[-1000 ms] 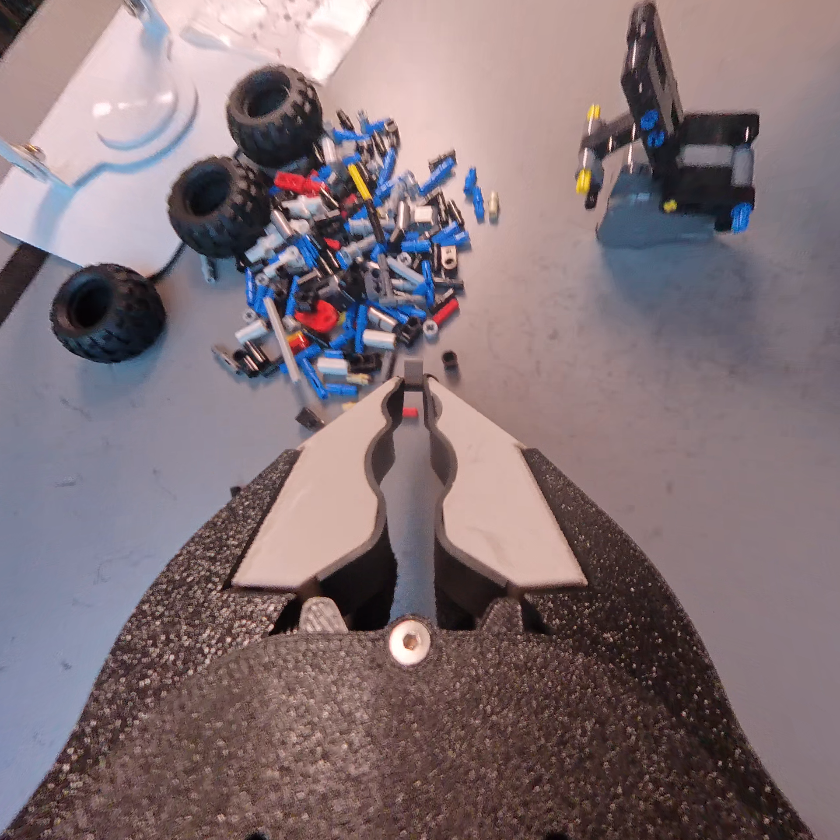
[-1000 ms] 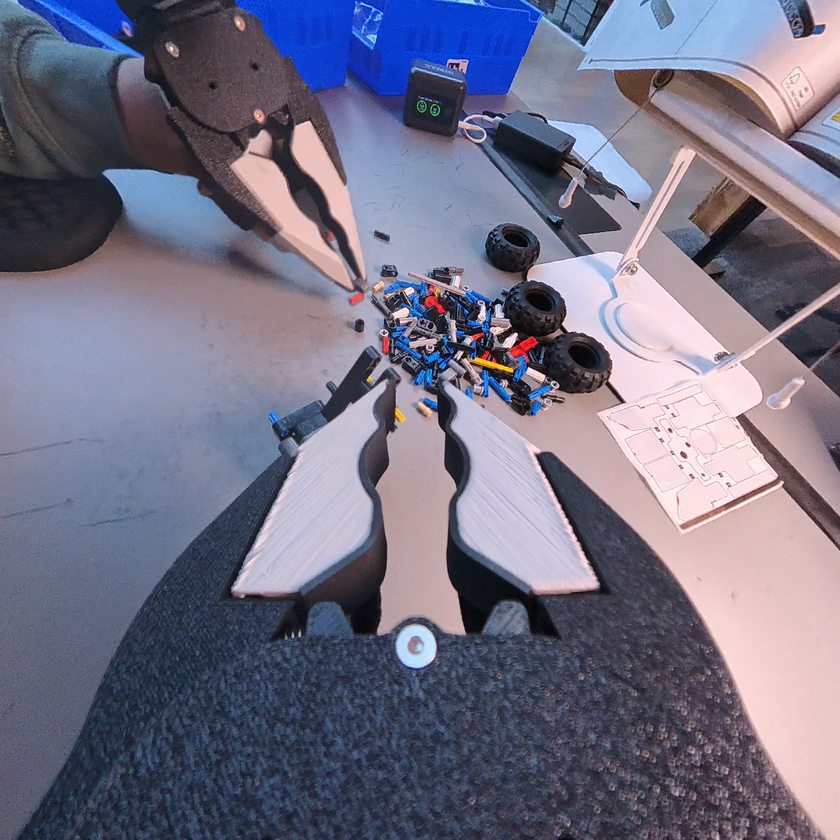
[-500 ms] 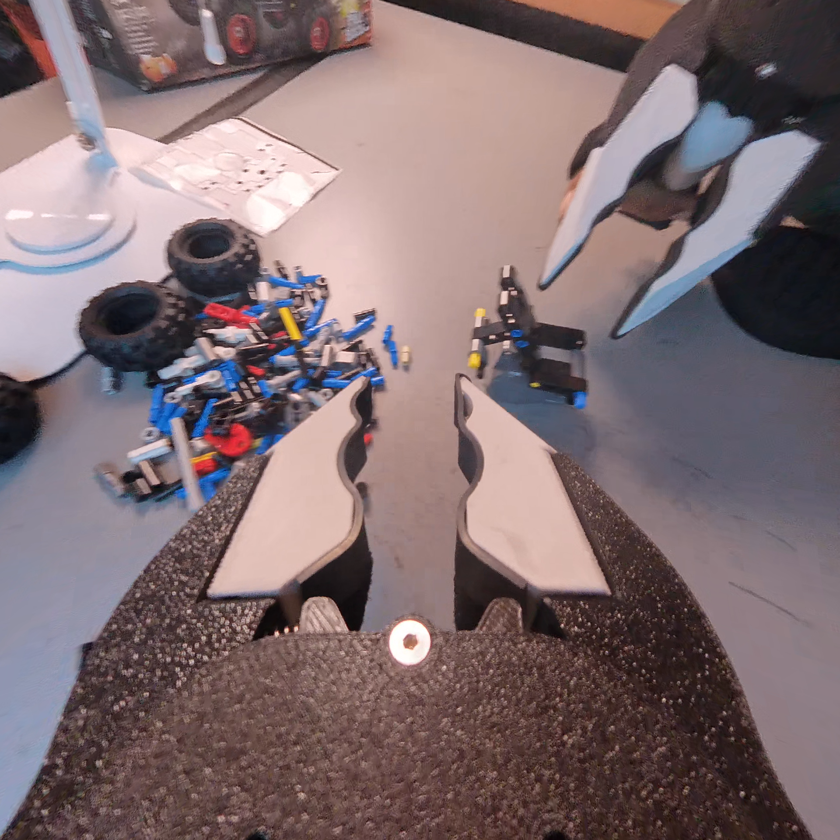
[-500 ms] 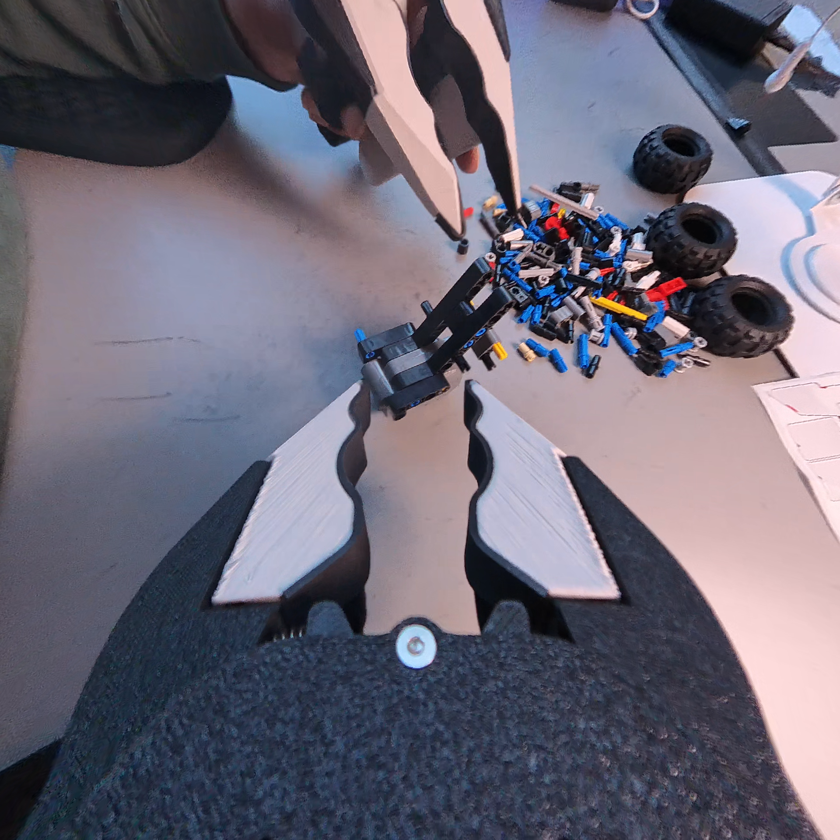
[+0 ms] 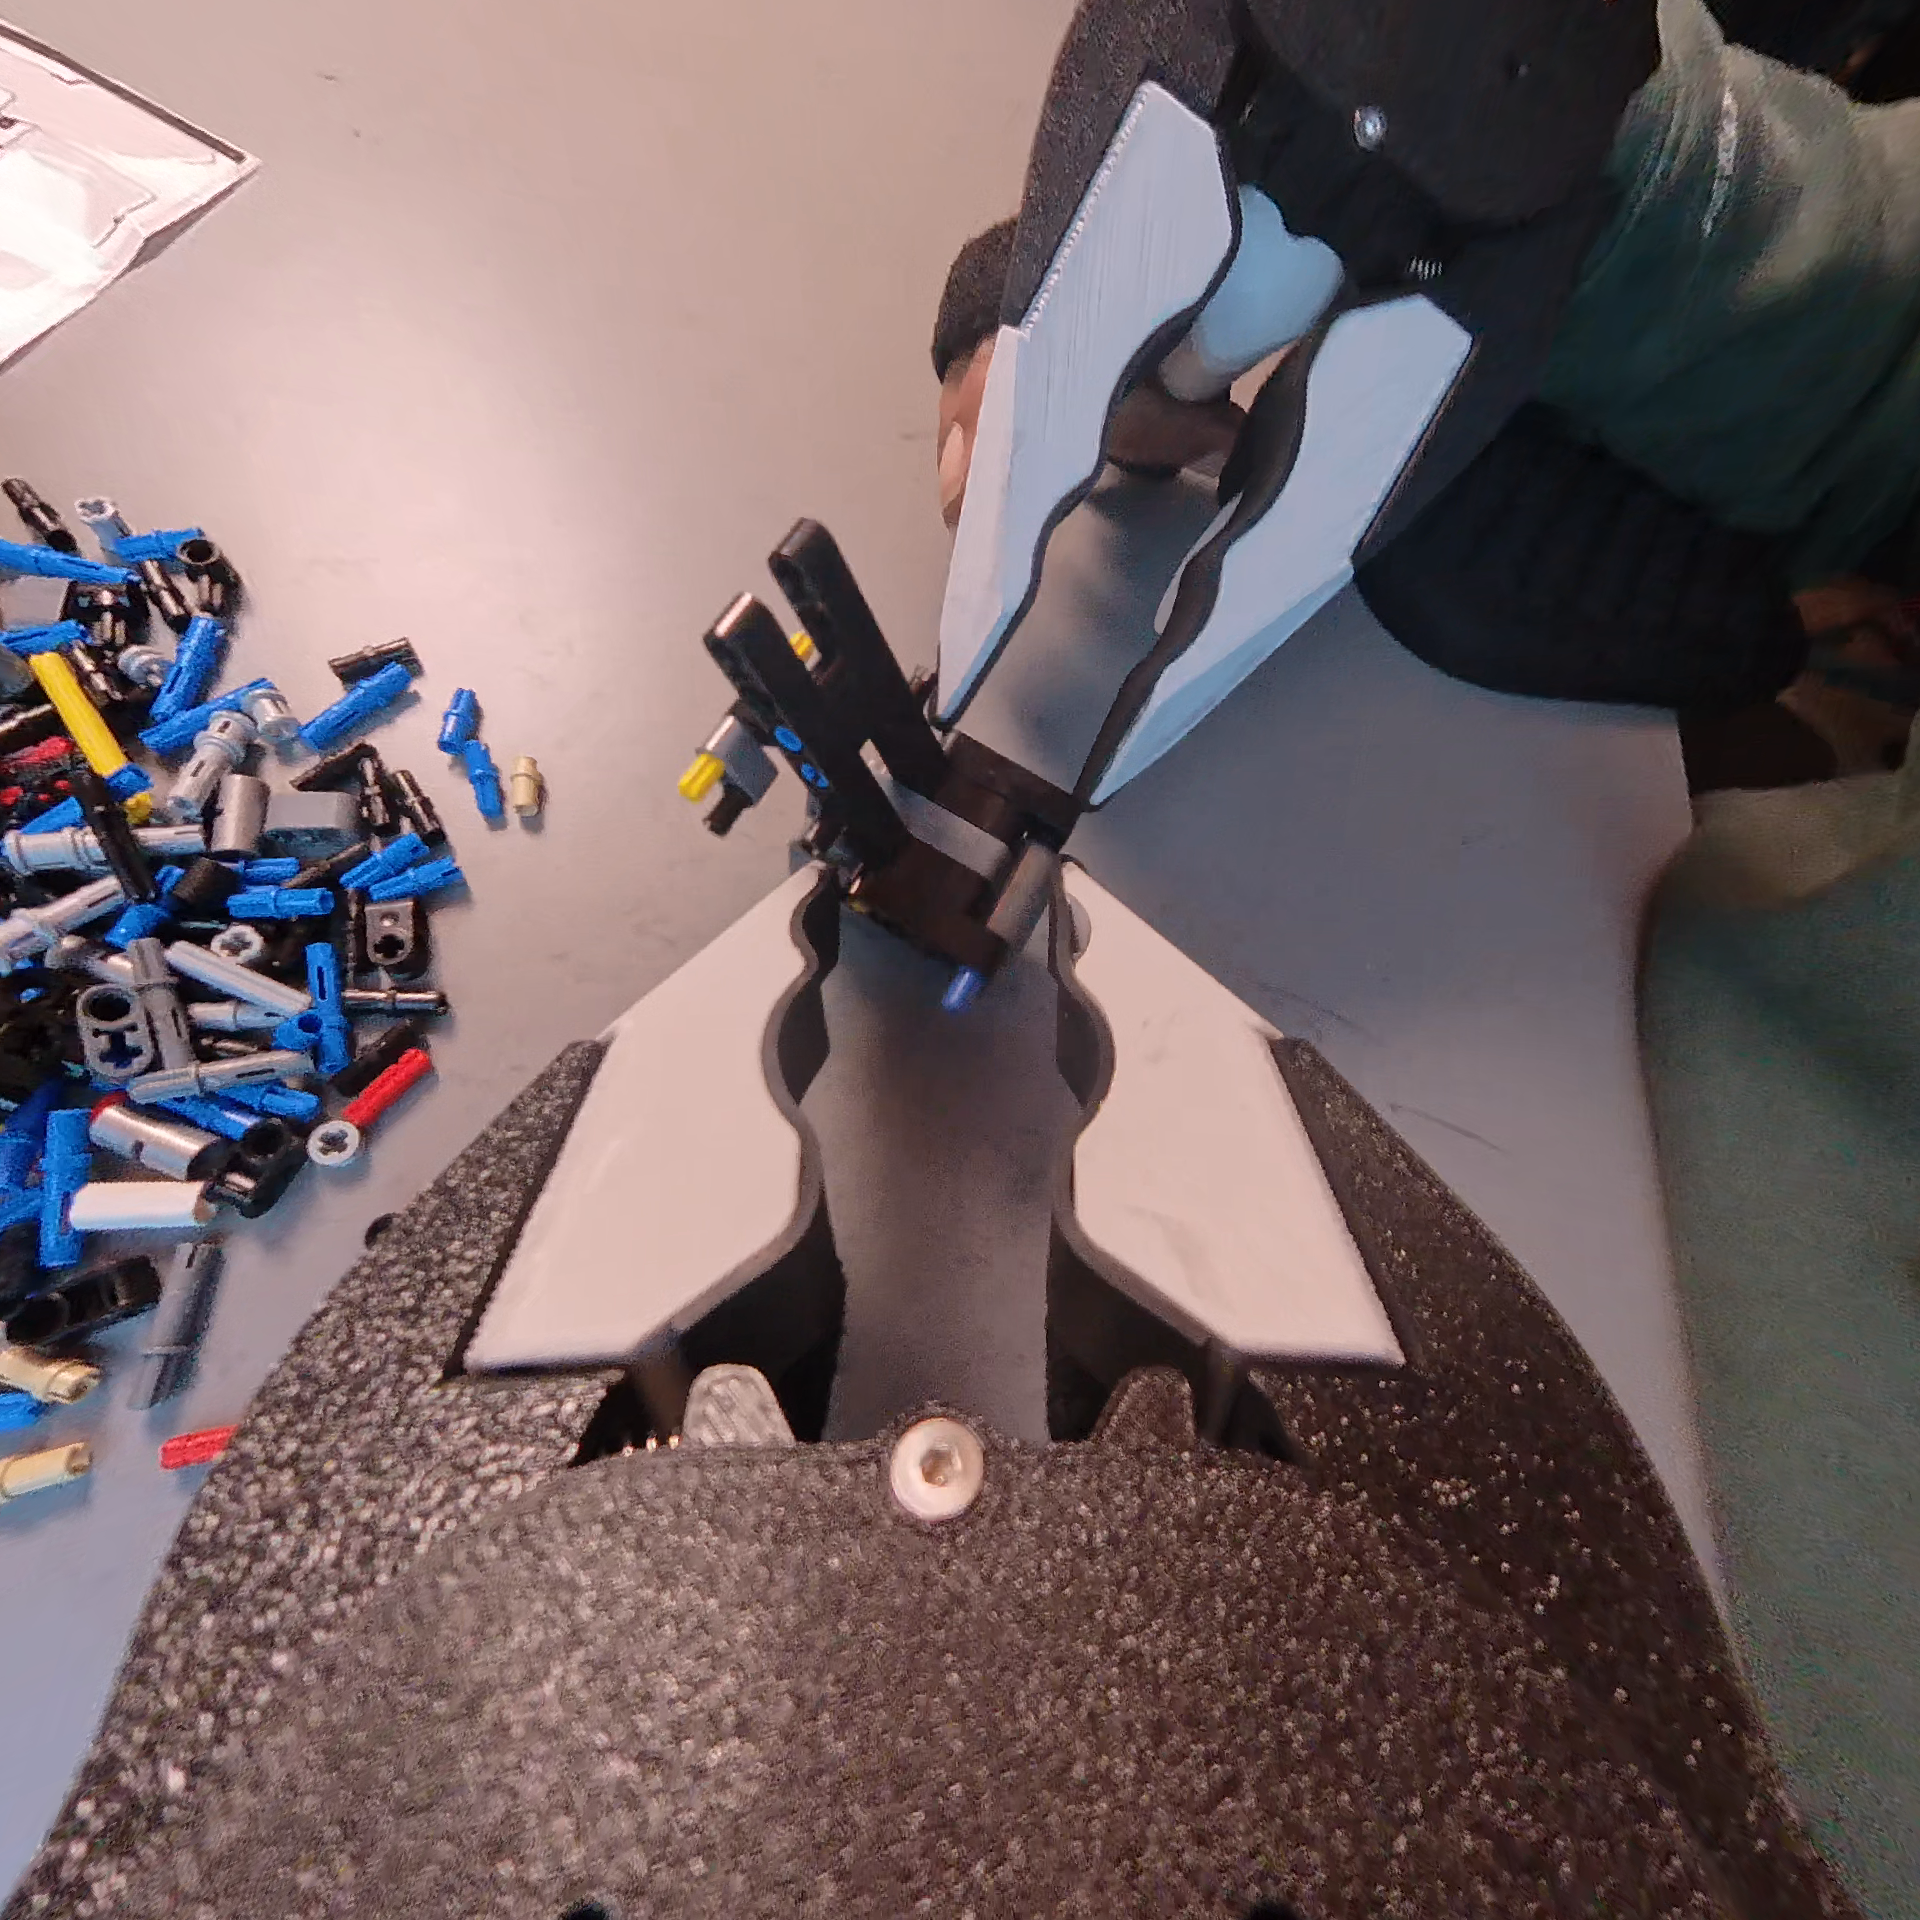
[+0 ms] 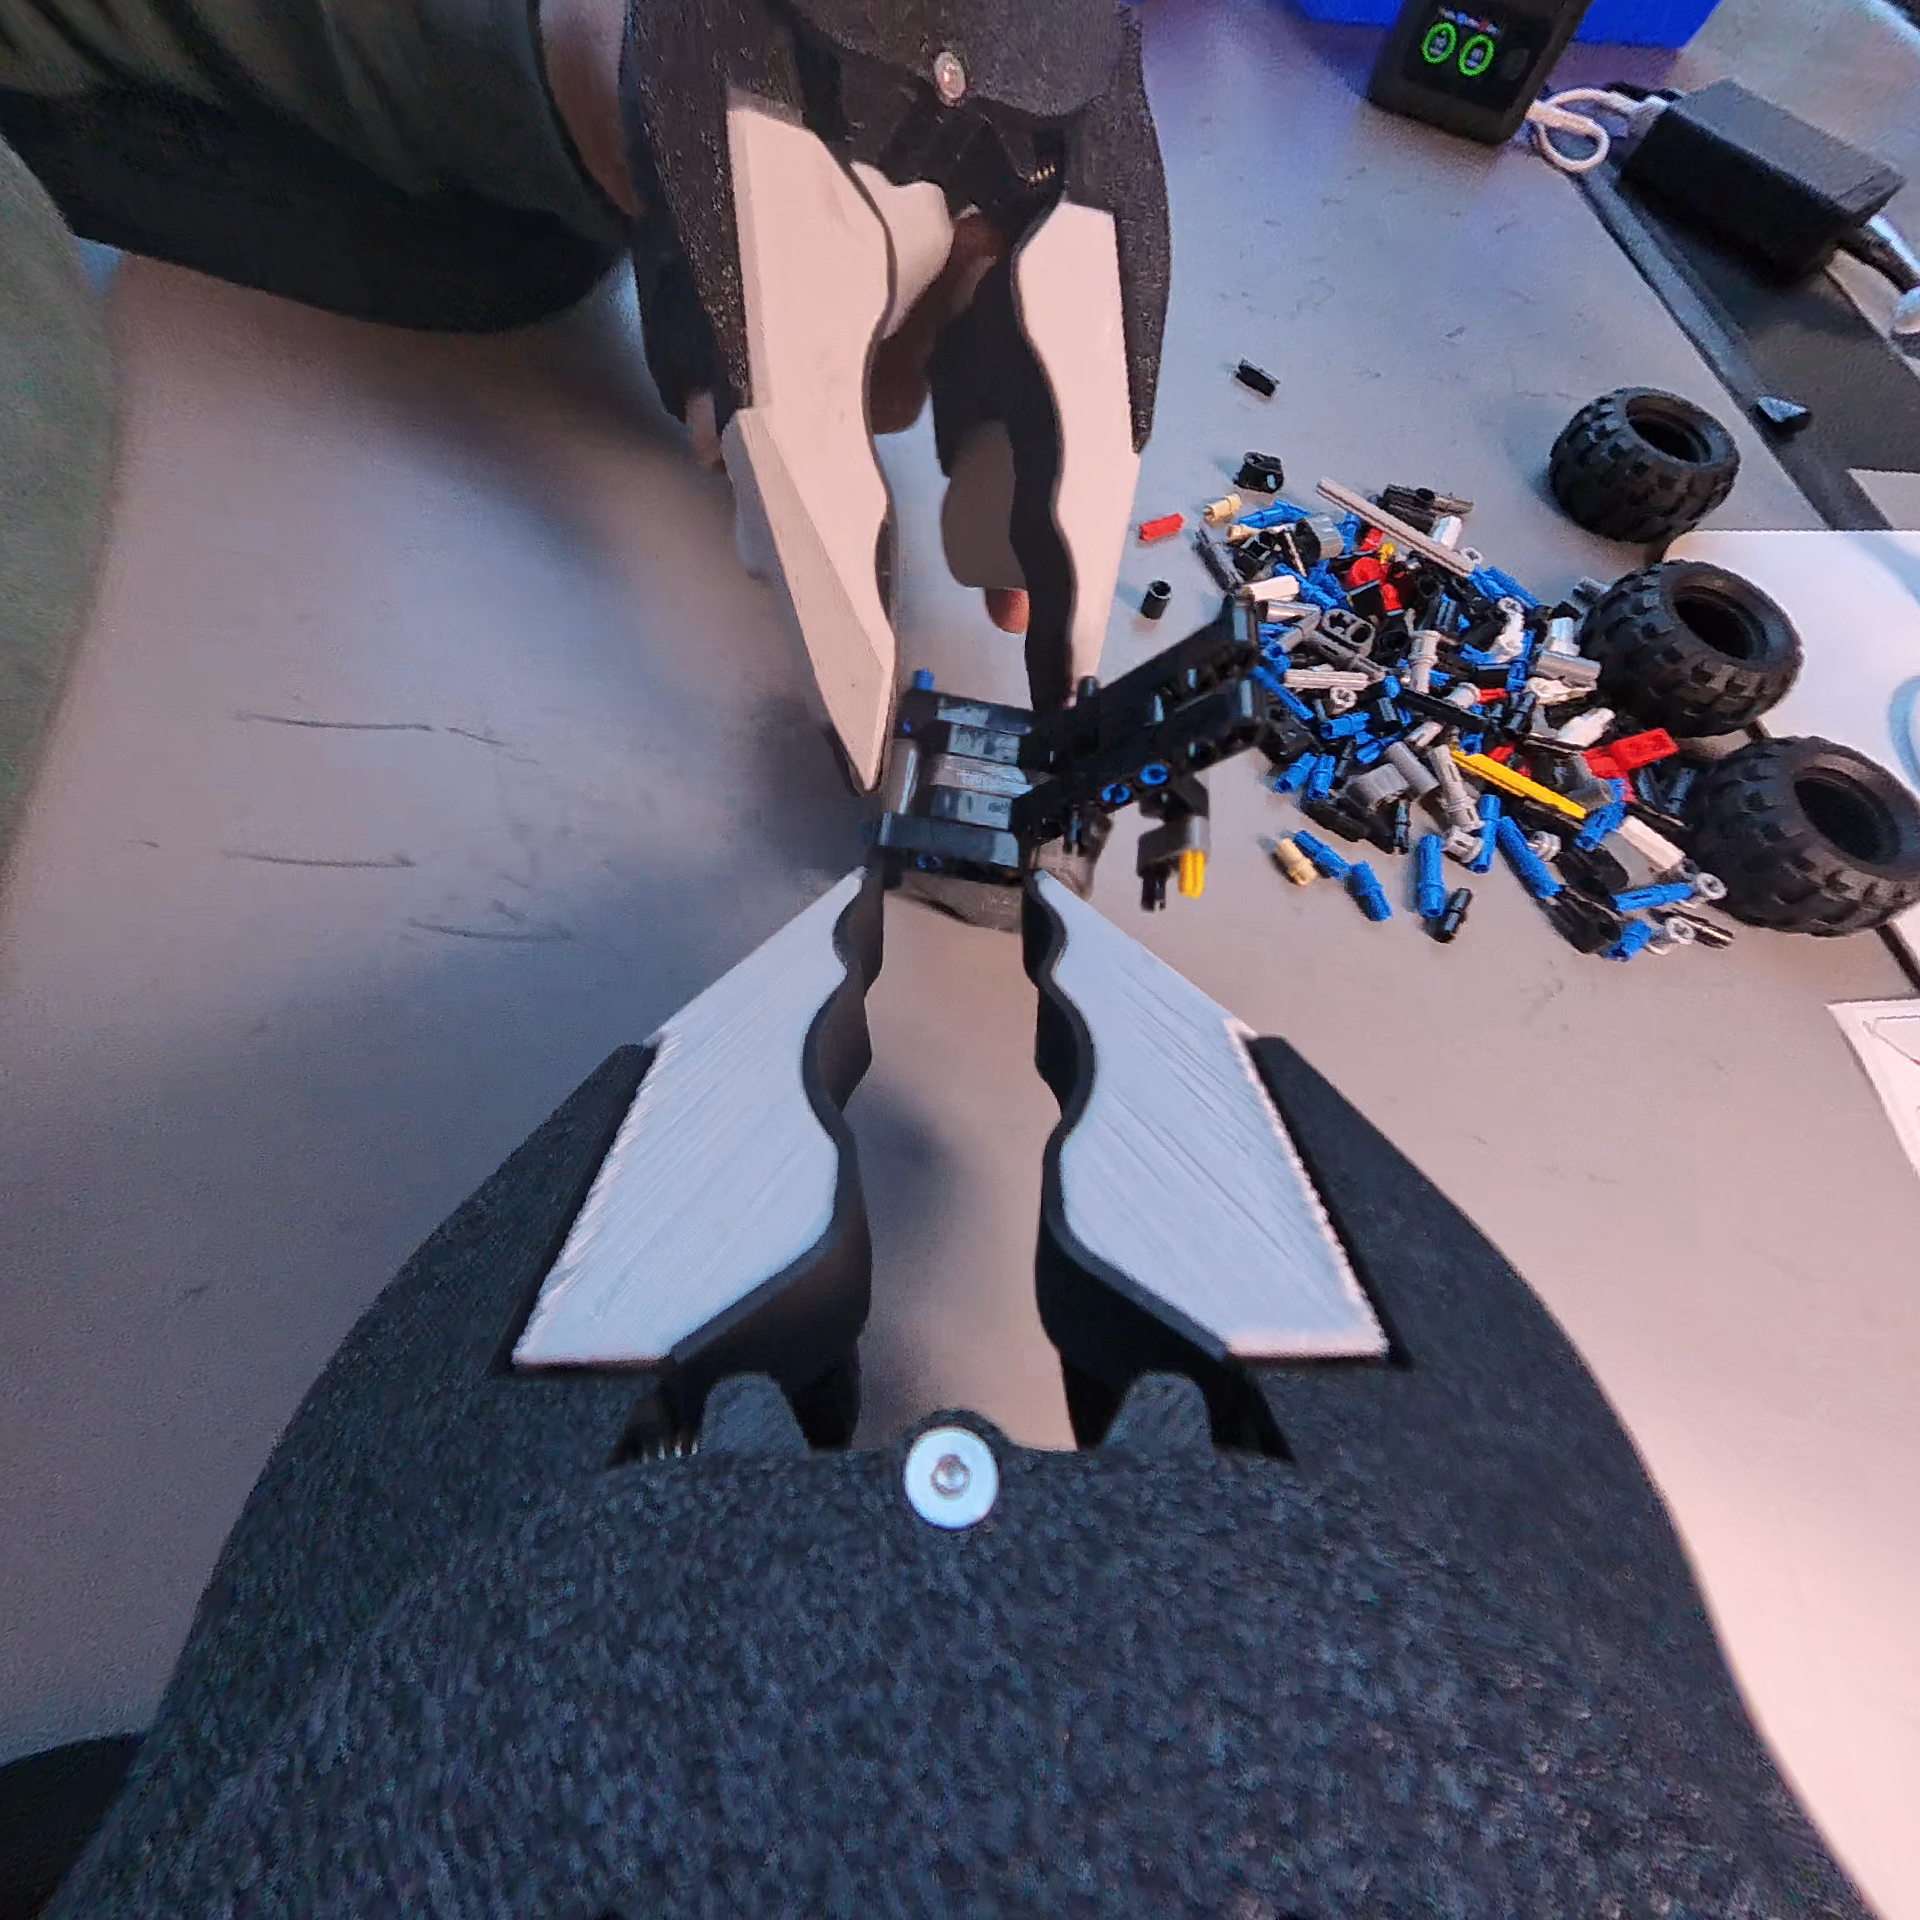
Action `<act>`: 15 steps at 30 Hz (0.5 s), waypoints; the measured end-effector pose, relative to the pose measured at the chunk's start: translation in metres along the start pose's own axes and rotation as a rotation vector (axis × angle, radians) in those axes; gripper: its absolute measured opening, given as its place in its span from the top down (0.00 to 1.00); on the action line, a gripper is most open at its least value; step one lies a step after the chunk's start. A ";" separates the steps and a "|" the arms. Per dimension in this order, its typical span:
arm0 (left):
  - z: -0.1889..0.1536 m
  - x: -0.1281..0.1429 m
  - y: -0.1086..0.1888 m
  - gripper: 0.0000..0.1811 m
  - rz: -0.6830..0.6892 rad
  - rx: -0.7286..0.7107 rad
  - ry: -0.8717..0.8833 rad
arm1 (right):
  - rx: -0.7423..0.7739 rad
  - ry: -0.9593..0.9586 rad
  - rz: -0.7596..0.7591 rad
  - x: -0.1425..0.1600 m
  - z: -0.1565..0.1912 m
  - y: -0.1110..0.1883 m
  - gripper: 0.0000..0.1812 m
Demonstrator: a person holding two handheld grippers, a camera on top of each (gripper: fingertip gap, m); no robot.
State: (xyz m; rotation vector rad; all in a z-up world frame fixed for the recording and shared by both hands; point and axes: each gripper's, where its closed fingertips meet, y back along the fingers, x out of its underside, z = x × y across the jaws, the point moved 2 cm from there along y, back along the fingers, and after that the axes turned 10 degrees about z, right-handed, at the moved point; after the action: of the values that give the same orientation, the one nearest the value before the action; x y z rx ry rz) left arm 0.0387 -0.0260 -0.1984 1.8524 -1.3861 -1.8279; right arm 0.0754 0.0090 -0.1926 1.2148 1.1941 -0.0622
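Observation:
A small black brick assembly (image 5: 935, 883), with two black beams sticking up, blue pins and a yellow pin, sits on the grey table (image 5: 623, 312) between both grippers. My left gripper (image 5: 940, 894) is open, its fingertips on either side of the assembly's block. My right gripper (image 6: 951, 883) comes from the opposite side and its fingertips close on the block of the assembly (image 6: 966, 790). The right gripper also shows in the left wrist view (image 5: 1013, 758). The left gripper also shows in the right wrist view (image 6: 966, 727). How firm either hold is stays hidden.
A pile of loose blue, black, grey, red and yellow pieces (image 6: 1455, 707) (image 5: 156, 935) lies beside the assembly. Three black tyres (image 6: 1694, 644) lie past the pile. A printed sheet (image 5: 73, 197), a dark box with green lights (image 6: 1465, 52) and a power adapter (image 6: 1756, 177) are farther off. My left and right fingertips are right by each other.
Both grippers have moved in onto the assembly from opposite sides. The right gripper's jaws have narrowed. One second ago the left gripper was shut at the pile; it then opened.

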 end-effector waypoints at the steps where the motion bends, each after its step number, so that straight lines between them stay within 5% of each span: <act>1: -0.002 0.003 -0.002 0.77 0.020 -0.012 -0.038 | -0.009 0.000 -0.003 0.000 0.001 -0.001 0.86; 12: -0.001 0.012 -0.007 0.83 0.074 -0.122 -0.144 | -0.051 -0.025 0.036 0.001 0.009 -0.006 0.74; 15: -0.005 0.011 -0.007 0.87 0.063 -0.107 -0.142 | 0.002 -0.045 0.046 0.001 0.002 -0.008 0.78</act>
State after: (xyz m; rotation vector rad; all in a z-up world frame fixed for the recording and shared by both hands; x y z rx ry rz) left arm 0.0441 -0.0325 -0.2092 1.6372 -1.3459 -1.9936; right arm 0.0721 0.0050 -0.1988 1.2363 1.1272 -0.0561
